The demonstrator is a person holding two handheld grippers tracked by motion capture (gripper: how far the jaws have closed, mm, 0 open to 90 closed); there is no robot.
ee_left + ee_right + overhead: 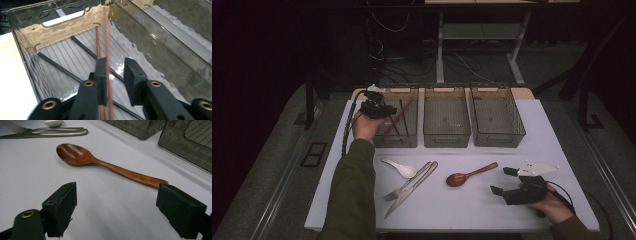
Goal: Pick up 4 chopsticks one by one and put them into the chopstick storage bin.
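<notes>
The left gripper (113,75) hangs inside the leftmost clear bin (160,47), its fingers narrowly parted; a brown chopstick (98,42) lies below them, and a blurred brown streak between the fingers may be a second one, loose; black chopsticks (57,66) lie to their left; the right gripper (117,207) rests on the white surface (110,220), fingers wide, the wooden spoon (105,163) just beyond the tips.

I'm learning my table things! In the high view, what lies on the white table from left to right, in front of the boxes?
White spoon → fork and knife, lying side by side → wooden spoon → right gripper, held by a hand.
</notes>
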